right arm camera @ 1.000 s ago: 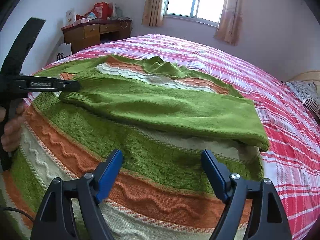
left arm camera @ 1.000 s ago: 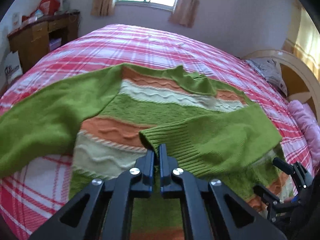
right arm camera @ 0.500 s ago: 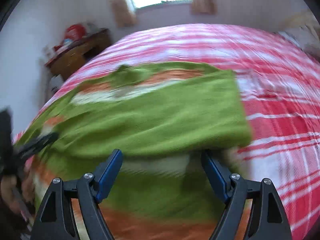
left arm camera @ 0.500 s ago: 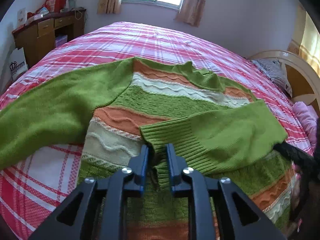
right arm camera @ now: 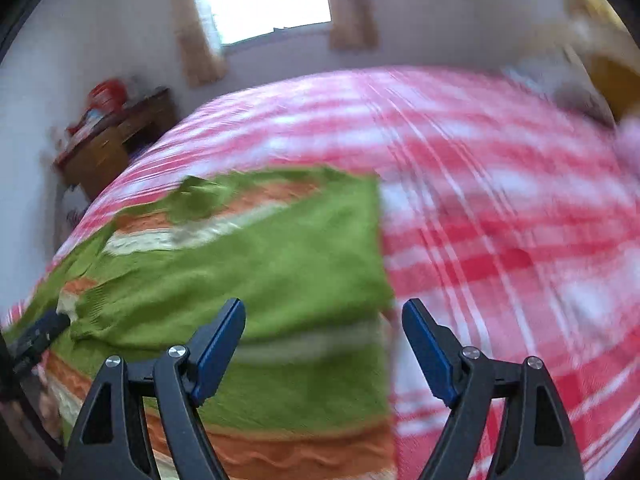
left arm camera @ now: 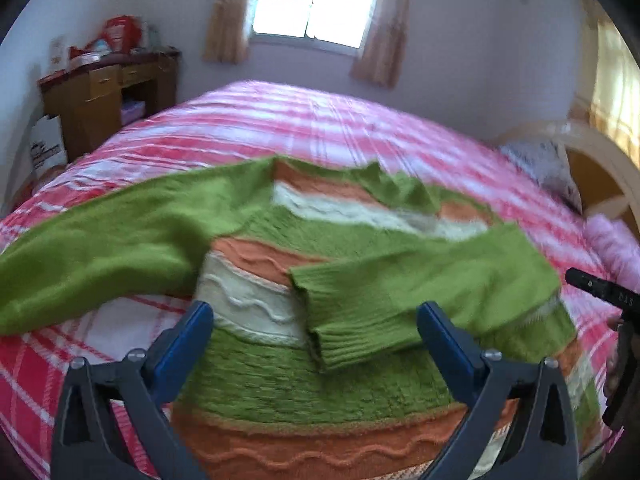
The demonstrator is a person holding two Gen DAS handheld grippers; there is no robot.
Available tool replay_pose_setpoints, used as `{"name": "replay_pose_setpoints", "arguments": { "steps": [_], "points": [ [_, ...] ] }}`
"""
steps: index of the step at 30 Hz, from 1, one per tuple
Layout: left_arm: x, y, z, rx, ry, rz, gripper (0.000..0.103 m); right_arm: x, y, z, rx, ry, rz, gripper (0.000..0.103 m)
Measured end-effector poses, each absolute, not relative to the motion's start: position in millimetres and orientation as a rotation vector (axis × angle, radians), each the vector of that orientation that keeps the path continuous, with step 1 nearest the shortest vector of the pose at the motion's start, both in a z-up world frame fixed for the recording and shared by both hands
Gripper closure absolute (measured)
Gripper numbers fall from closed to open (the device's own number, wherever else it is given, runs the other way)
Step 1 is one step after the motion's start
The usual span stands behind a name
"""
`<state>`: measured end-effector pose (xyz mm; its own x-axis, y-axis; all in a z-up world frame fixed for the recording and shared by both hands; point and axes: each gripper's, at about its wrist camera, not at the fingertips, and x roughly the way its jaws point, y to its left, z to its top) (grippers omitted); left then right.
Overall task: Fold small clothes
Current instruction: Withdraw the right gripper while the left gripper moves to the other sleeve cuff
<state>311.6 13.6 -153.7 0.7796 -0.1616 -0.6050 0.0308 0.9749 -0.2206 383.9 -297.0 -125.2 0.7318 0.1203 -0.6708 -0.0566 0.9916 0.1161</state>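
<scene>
Right wrist view is smeared all over, so the bed (right arm camera: 500, 240) plaid and the desk (right arm camera: 108, 148) clutter are mush. The sweater (left arm camera: 320, 380) hem runs off the bottom edge in the left view, and its long sleeve (left arm camera: 80, 264) gets cut at the left edge. Stuff on the desk is too small to make out.

sweater (left arm camera: 320, 368): 1, on bed | bed (left arm camera: 304, 128): 1 | hand-held grippers: 2, left hand-held gripper (left arm camera: 316, 336), right hand-held gripper (right arm camera: 324, 336) | wooden desk (left arm camera: 100, 100): 1, beyond bed | window (left arm camera: 316, 0): 1, beyond bed
</scene>
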Motion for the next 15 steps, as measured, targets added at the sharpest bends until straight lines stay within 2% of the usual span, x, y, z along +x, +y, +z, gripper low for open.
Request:
{"name": "replay_pose_setpoints", "arguments": {
  "steps": [3,8,12,15],
  "points": [
    [313,23,-156,-0.252,0.688,-0.087,0.000,405,-280,-123,0.101,0.760,0.199,0.022],
    [296,47,-155,-0.286,0.706,-0.032,0.000,431,-283,-169,-0.008,0.896,0.125,0.022],
    [274,76,-156,-0.274,0.710,0.062,0.000,422,-269,-157,-0.090,0.907,0.054,0.022],
    [257,103,-159,-0.306,0.721,0.138,0.000,413,-233,-137,-0.149,0.845,0.118,0.022]
  ]
}}
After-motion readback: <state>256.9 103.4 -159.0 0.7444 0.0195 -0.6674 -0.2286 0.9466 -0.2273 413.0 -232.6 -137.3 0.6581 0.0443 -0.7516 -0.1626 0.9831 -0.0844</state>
